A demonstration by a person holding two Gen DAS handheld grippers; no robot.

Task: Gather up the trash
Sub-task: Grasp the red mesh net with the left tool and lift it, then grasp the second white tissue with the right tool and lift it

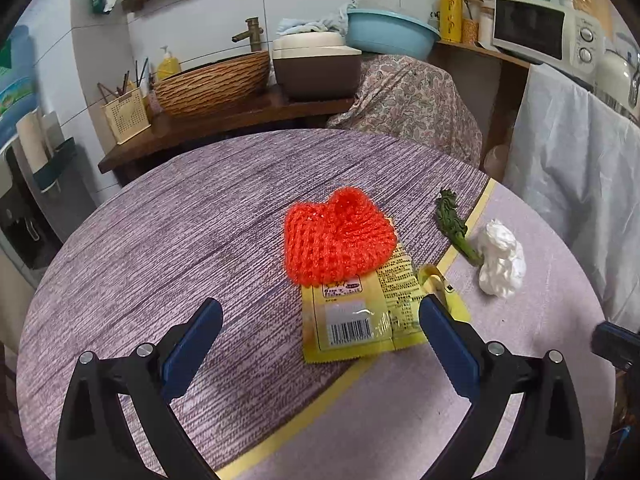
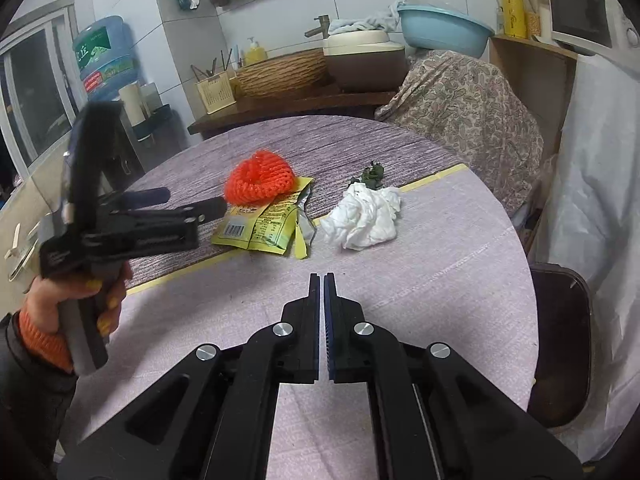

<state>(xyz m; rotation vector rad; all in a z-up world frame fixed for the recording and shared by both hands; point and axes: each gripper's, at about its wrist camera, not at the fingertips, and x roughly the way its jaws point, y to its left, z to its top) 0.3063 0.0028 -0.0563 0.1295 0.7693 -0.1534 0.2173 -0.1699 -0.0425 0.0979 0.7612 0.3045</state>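
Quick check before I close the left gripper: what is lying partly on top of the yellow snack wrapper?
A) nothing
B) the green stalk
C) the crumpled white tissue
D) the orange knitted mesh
D: the orange knitted mesh overlaps the far end of the yellow snack wrapper; the crumpled white tissue and the green stalk lie apart to its right.

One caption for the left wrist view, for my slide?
Open left gripper above yellow wrapper, beside orange net.
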